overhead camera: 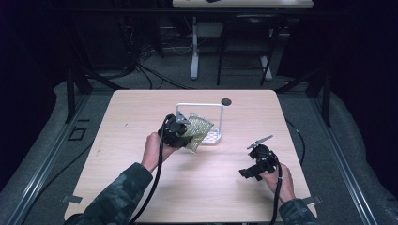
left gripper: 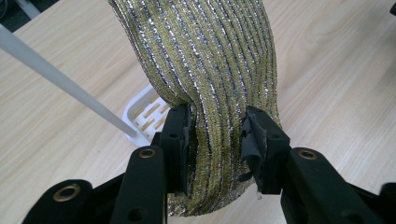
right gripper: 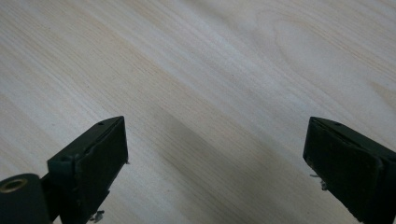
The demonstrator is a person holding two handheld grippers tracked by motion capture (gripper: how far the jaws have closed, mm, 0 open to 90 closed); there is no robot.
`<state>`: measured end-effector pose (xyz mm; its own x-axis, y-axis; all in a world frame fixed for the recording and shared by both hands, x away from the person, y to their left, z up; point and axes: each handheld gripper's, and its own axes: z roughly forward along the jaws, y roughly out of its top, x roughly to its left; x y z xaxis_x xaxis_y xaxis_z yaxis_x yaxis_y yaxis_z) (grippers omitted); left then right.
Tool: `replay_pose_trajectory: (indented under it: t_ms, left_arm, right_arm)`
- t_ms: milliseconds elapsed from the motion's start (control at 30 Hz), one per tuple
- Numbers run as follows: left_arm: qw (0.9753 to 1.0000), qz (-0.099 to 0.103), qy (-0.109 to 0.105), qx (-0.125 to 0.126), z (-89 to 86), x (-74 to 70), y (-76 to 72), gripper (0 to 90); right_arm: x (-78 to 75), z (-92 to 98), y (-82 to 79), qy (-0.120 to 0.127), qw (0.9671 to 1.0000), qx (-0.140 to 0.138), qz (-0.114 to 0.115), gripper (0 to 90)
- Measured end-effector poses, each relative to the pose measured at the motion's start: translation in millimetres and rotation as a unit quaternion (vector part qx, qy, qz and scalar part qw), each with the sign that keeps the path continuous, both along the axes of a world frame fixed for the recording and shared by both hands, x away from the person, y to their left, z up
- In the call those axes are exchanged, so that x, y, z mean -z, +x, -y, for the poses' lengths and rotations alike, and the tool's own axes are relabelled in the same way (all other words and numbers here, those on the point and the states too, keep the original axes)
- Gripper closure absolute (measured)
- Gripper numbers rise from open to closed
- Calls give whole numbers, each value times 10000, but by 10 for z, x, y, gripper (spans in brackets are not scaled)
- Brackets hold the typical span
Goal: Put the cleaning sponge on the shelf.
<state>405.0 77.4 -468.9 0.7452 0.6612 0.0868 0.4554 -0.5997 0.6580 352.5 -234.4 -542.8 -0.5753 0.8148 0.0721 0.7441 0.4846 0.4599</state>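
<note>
While my left gripper (left gripper: pixel 215 140) clamps the glittery cloth (left gripper: pixel 205 70) mid-frame beside the white rack (overhead camera: pixel 213 123), my right gripper (right gripper: pixel 215 163) gapes idle, so snagging the rail could tug it loose.

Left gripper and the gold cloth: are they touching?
Touching. In the left gripper view, the left gripper has both jaws pressed against the gold cloth, pinching it between them.

Camouflage sleeves (overhead camera: pixel 123 187), black claws (overhead camera: pixel 180 133), black cables (overhead camera: pixel 155 183)

A gold-and-silver striped glittery cloth (left gripper: pixel 205 70), a white rack (overhead camera: pixel 206 123), black tools, and a pale wood-grain table (overhead camera: pixel 141 108).
</note>
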Motion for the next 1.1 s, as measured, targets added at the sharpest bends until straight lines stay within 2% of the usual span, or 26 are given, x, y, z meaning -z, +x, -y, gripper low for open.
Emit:
replay_pose_trajectory:
  t_ms: [467, 900, 1100]
  left_arm:
    - [9998, 98, 99, -166, 120, 46, 124, 634]
    - [9990, 206, 279, -284, 244, 159, 210, 633]
    - [9986, 232, 295, -364, 289, 210, 257, 633]
  right_arm:
    - [-6, 12, 1, -13, 10000, -27, -12, 60]
    - [-1, -3, -3, 9, 10000, -22, 8, 60]
    - [0, -1, -1, -16, 10000, -32, 16, 60]
